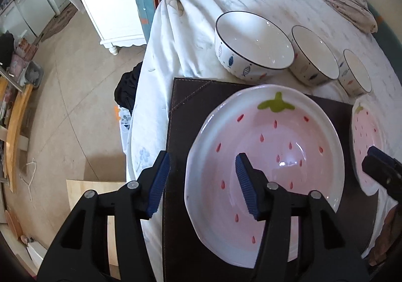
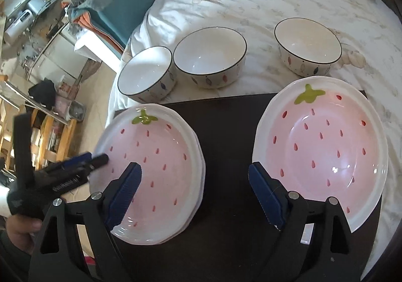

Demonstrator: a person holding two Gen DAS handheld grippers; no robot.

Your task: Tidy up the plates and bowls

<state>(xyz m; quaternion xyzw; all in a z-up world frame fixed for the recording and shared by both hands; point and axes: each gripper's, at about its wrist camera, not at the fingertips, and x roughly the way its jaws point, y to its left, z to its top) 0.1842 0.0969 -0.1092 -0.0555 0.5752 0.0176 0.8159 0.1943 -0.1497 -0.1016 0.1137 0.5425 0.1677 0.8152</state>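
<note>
Over dark mat (image 2: pixel 226 143), right hand-held gripper (image 2: pixel 194 194) wide open, empty; left (image 1: pixel 201 184) half-open w/ plate (image 1: pixel 263 169) rim between

Two glossy ceramic strawberry plates (image 2: pixel 155 171) (image 2: pixel 324 153): pale pink centres, red seed marks, green leaf sprig, white rims. Three round white ceramic bowls (image 2: pixel 209 60) (image 2: pixel 147 73) (image 2: pixel 307 43) with thin dark rims, small blue and red fish motifs outside. Dark brown stitched leather mat (image 2: pixel 226 131). White faintly printed bedsheet (image 2: pixel 251 0). Blue ribbed gripper pads (image 2: pixel 125 194), black frames.

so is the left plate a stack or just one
A stack: in the right wrist view a second white rim shows under the left plate along its right edge. How many, cannot tell.
</note>
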